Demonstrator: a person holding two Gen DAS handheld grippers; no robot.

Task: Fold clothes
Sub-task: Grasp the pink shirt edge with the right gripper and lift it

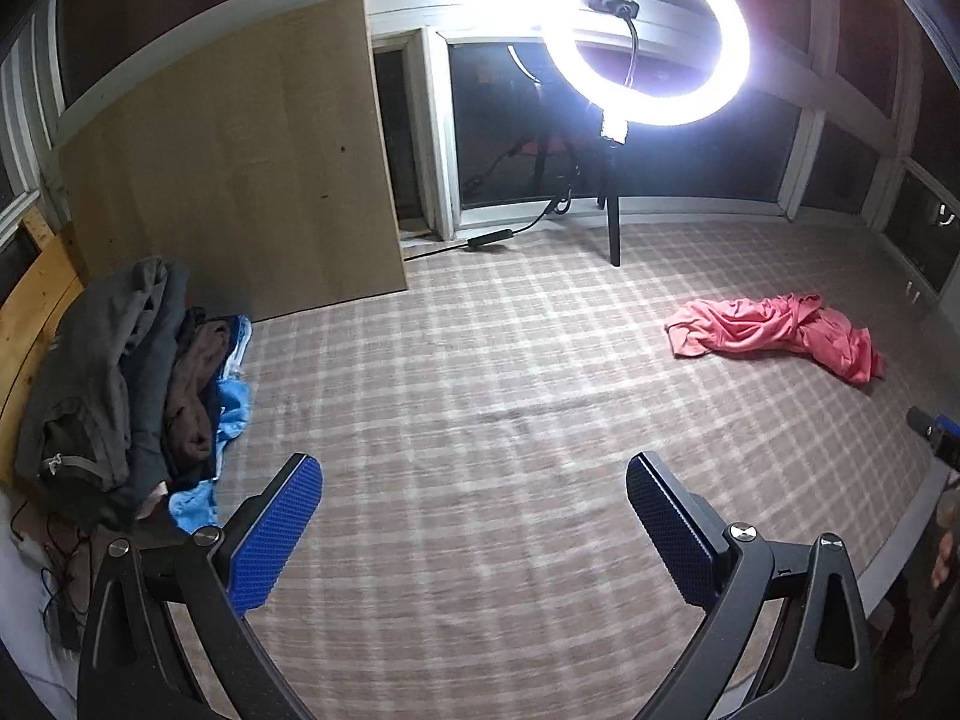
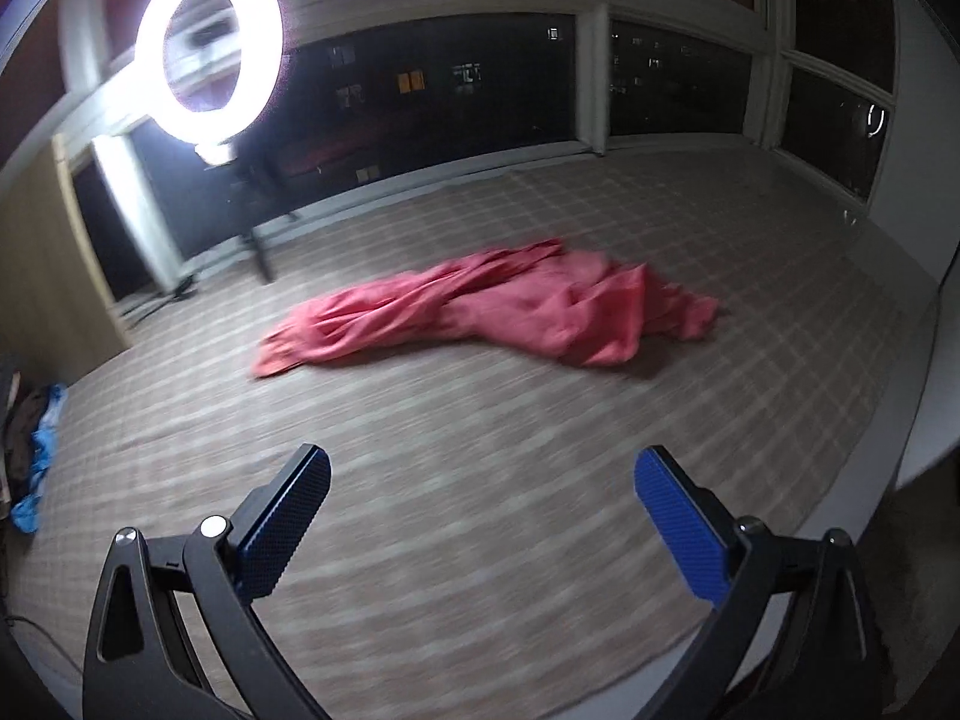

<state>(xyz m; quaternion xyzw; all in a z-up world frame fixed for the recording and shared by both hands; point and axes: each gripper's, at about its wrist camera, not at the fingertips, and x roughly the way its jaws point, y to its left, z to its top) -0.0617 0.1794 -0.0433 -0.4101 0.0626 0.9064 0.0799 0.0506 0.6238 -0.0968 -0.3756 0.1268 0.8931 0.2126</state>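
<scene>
A crumpled pink garment (image 1: pixel 780 333) lies on the plaid-covered surface (image 1: pixel 480 390), far right in the left wrist view and mid-frame in the right wrist view as the same pink garment (image 2: pixel 498 306). My left gripper (image 1: pixel 474 480) is open and holds nothing, well short and left of the garment. My right gripper (image 2: pixel 483 471) is also open and bare, hovering above the plaid cover a little before the garment. A pile of dark, brown and blue clothes (image 1: pixel 132 384) sits at the left edge.
A bright ring light (image 1: pixel 648 30) on a tripod (image 1: pixel 612 228) stands at the back by dark windows. A wooden board (image 1: pixel 234 162) leans at the back left. A cable and adapter (image 1: pixel 489 238) lie near the tripod. The clothes pile (image 2: pixel 33 450) shows far left.
</scene>
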